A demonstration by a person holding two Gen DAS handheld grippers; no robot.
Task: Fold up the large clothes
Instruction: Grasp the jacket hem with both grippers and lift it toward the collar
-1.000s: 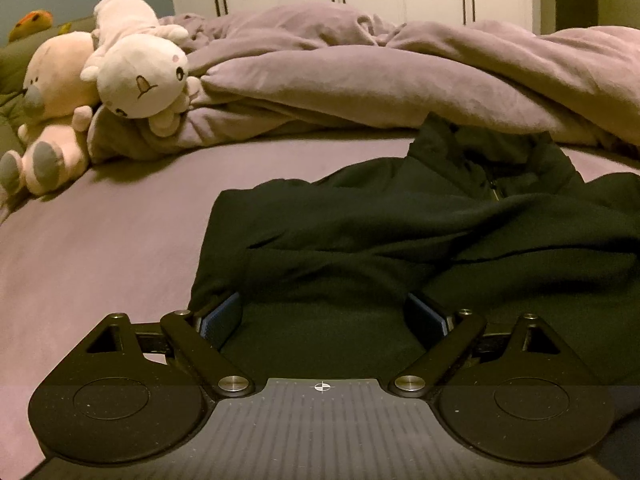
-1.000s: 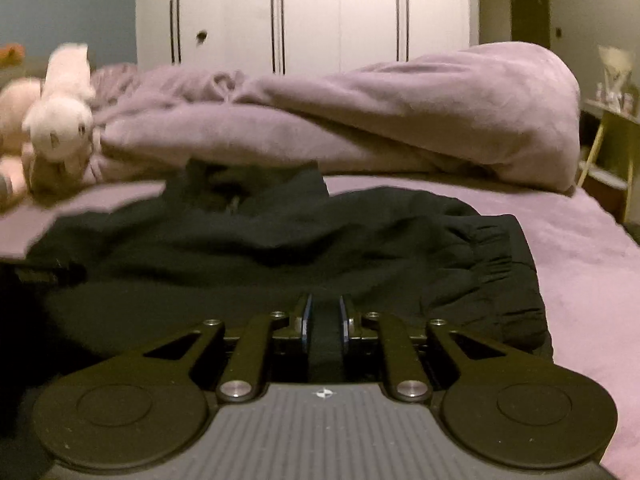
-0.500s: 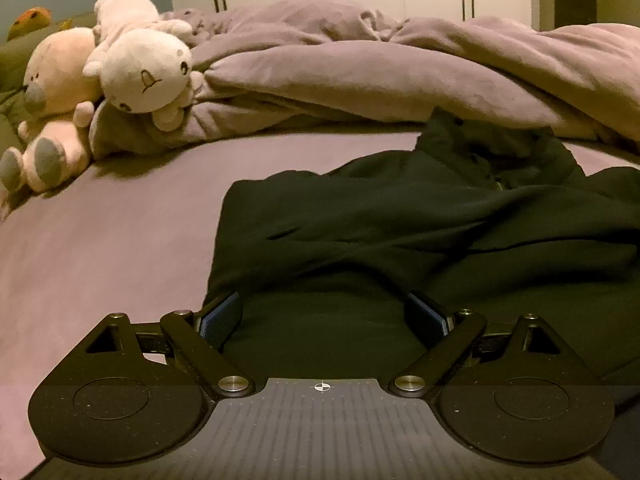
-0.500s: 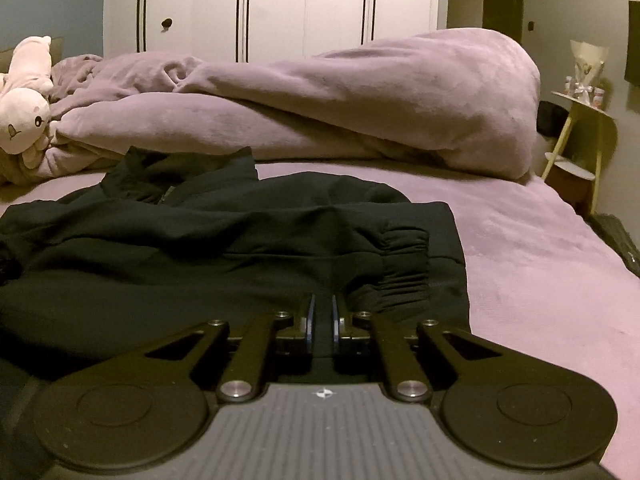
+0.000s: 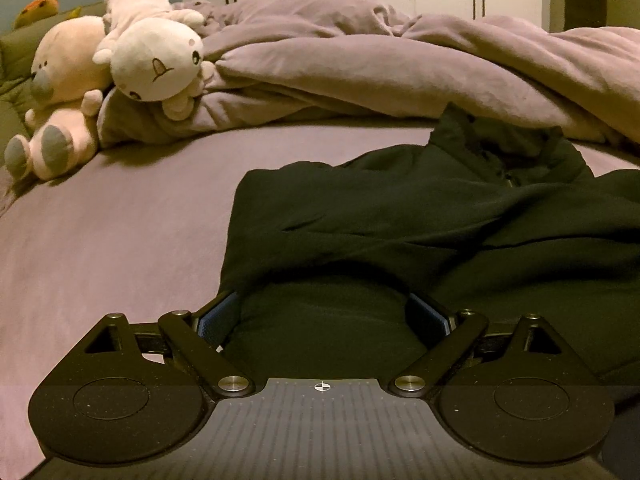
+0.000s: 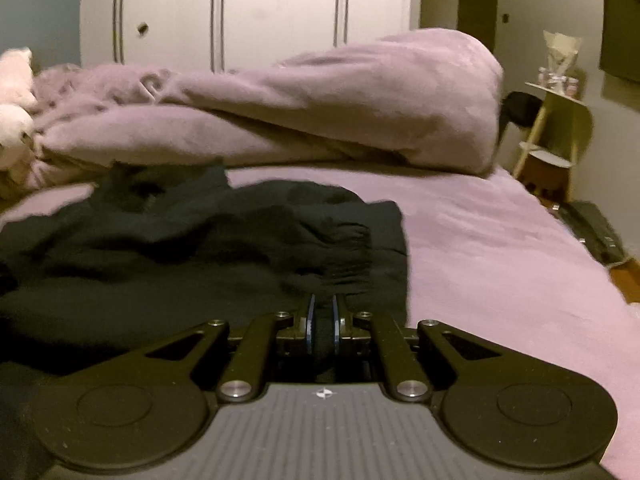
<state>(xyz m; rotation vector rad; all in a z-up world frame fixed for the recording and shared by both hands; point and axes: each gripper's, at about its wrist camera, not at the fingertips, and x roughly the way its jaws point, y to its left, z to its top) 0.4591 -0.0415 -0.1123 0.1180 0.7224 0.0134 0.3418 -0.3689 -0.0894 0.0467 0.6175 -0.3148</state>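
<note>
A black sweatshirt (image 5: 420, 216) lies spread on the purple bed, its collar toward the far duvet. My left gripper (image 5: 323, 314) is open, its jaws wide apart around the near hem on the garment's left side. In the right wrist view the sweatshirt (image 6: 180, 248) fills the left half, with a gathered cuff near the right edge. My right gripper (image 6: 323, 316) is shut on the sweatshirt's near edge beside that cuff, with black cloth pinched between the pads.
A bunched purple duvet (image 5: 380, 64) lies across the far side of the bed. Two plush toys (image 5: 152, 60) sit at the far left. The bed sheet (image 6: 500, 248) extends right to its edge. A small side table (image 6: 560, 128) and white wardrobe (image 6: 260, 12) stand beyond.
The right gripper, still shut on the cloth, has swung right with it, so the garment shifted left in its view. The left gripper stayed open and edged slightly left along the hem.
</note>
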